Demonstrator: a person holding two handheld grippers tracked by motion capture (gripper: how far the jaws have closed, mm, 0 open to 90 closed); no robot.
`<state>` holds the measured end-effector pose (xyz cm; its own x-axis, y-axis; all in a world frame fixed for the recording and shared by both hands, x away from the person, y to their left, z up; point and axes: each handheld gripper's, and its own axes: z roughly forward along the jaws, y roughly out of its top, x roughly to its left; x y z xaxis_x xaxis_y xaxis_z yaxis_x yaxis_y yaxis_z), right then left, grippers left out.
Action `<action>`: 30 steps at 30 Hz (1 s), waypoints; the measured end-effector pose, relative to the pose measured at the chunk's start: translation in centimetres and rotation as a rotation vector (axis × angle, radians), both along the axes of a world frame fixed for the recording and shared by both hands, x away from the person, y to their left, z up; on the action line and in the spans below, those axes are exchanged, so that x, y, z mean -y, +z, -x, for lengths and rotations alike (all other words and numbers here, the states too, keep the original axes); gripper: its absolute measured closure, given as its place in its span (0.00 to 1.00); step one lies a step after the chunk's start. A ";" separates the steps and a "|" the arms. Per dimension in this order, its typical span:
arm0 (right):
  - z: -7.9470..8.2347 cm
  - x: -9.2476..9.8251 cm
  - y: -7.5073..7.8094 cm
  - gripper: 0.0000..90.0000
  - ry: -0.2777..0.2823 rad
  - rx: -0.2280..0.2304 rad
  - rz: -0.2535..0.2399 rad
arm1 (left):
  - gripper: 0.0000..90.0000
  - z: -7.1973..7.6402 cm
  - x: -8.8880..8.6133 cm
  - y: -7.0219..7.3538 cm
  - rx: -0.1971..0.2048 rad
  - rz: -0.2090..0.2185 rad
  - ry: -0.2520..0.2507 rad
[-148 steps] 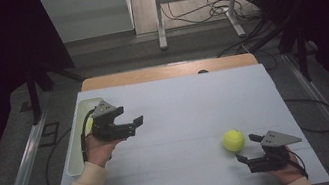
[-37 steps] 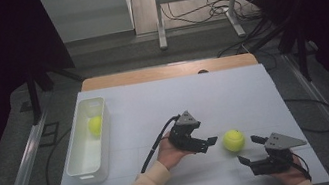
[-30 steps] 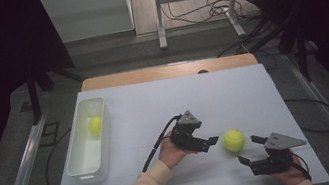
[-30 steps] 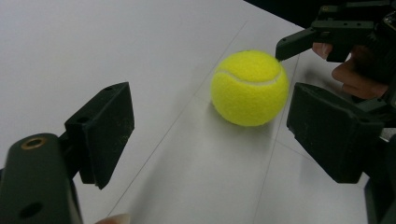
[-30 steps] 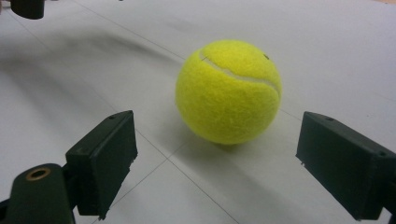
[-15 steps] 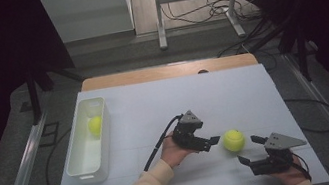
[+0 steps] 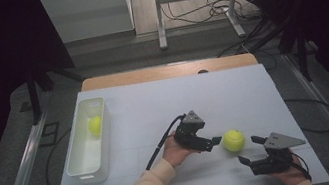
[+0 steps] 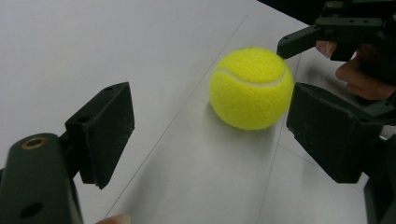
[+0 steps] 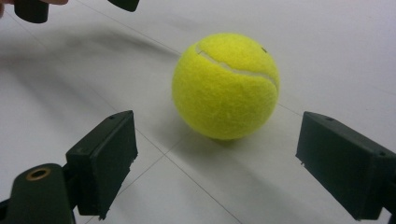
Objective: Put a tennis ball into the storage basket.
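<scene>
The left gripper (image 7: 214,141) now sits mid-table, its jaws wide and empty, pointing at the ball (image 7: 234,140) from just beside it. A few seconds ago this same gripper was over the bin (image 7: 80,170) at the left edge of the table (image 7: 153,99); a second ball (image 7: 95,126) now lies in that bin, so one drop looks finished and the hand has crossed over for the next. Over the last second or so the hand has barely shifted and the jaws have held the same gap

In the left gripper view the ball (image 8: 251,87) lies on the white surface ahead of the pads, toward the right one, with clear space on the left side. It is not between the pads yet and nothing presses on it

The right gripper (image 7: 252,151) rests near the front right edge, where it has been throughout, jaws also wide and empty. Its own view shows the ball (image 9: 225,86) centred ahead of the pads but beyond them, untouched

My reading: the approach is made and the grasp is not. The left gripper probably needs to ease forward and a little to its right so the ball sits squarely between the pads before closing. A glancing touch could set the ball rolling toward the right gripper
</scene>
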<state>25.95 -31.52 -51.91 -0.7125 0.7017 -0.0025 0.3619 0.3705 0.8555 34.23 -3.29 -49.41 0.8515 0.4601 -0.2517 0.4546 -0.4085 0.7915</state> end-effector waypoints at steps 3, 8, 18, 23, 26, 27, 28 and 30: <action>0.1 -0.1 0.1 0.14 0.003 0.003 -0.007 | 0.18 0.0 0.1 0.0 0.001 -0.003 -0.003; 0.1 0.0 0.1 0.14 0.003 0.003 -0.005 | 0.18 0.0 0.5 -0.1 -0.003 -0.006 -0.011; 0.1 0.0 0.1 0.14 0.003 0.003 -0.005 | 0.18 -0.1 0.7 0.1 0.003 -0.010 -0.013; 0.0 -0.1 0.0 0.14 0.006 0.002 -0.002 | 0.18 -0.1 0.7 -0.1 -0.001 -0.013 -0.015; 0.1 -0.1 0.0 0.14 0.006 0.001 0.000 | 0.18 -0.1 0.8 -0.2 -0.004 -0.019 -0.017; 0.0 -0.1 0.0 0.14 0.006 0.001 0.000 | 0.18 -0.1 0.9 -0.2 -0.002 -0.018 -0.020; 0.0 -0.1 0.0 0.14 0.006 0.000 0.001 | 0.18 0.0 1.0 -0.2 -0.004 -0.018 -0.018; 0.0 -0.1 0.0 0.14 0.007 0.000 0.002 | 0.18 0.0 1.0 -0.2 -0.006 -0.020 -0.018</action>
<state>25.91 -31.43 -51.89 -0.7170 0.6970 -0.0034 0.3597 0.3742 0.8548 34.23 -4.32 -49.65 0.8580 0.4501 -0.2474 0.4517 -0.4321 0.7805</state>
